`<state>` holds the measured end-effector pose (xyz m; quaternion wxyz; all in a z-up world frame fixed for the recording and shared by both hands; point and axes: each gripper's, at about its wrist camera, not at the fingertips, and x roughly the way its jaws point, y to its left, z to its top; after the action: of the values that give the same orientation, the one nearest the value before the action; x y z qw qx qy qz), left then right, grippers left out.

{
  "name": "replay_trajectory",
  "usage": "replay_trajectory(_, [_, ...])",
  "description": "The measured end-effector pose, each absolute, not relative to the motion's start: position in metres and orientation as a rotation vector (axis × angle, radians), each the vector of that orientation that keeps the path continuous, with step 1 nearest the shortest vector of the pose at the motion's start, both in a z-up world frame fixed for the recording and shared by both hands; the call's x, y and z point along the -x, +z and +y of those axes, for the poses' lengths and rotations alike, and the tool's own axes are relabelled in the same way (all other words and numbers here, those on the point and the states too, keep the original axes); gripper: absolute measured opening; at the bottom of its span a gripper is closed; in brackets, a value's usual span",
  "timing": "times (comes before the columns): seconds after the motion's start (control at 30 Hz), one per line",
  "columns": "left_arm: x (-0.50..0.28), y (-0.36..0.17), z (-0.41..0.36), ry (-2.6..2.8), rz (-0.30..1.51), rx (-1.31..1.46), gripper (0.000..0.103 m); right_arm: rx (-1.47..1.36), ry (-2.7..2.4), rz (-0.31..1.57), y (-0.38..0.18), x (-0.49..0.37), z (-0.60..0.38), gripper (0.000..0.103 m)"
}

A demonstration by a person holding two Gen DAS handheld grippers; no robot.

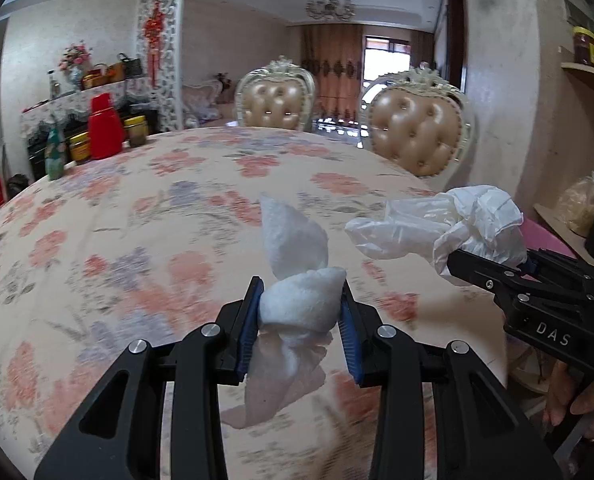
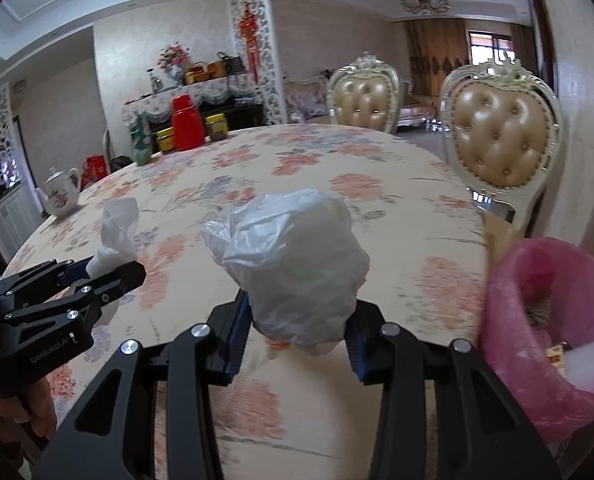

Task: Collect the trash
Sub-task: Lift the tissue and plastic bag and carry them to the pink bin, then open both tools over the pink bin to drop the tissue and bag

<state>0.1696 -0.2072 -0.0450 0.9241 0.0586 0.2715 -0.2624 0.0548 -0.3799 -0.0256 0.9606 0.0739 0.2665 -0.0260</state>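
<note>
Trash in both grippers, both held above the round table with the floral pink-and-cream cloth (image 1: 145,216).

Left gripper (image 1: 301,312): jaws closed partway, blue pads pinching a crumpled white paper tissue (image 1: 297,276) at its middle. One end sticks up past the fingertips, the other hangs below them. Off the cloth, not touching it.

Right gripper (image 2: 297,320): jaws closed partway around a scrunched translucent white plastic bag (image 2: 293,264); the bag bulges above and ahead of the fingertips. From the left wrist view the same bag trails out to the left of the right gripper's tip, well clear of the tissue.

Pink-lined waste bin (image 2: 509,312) sits just right of the right gripper, at the table edge. A white scrap and some other bits lie inside; can't tell what the rest is.

Far side of table: red plastic thermos jug (image 1: 105,126) with jars and a bottle beside it. White floral teapot (image 2: 60,196) at the left edge. Two cream-framed tufted gold chairs (image 1: 417,132) behind the table.
</note>
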Motion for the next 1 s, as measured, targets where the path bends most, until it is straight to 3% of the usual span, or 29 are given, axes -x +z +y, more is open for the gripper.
replay_trajectory(1.0, [-0.155,-0.039,-0.443,-1.046,0.56,-0.216,0.035,-0.29,-0.584,0.476,-0.031,0.057,-0.59,0.042])
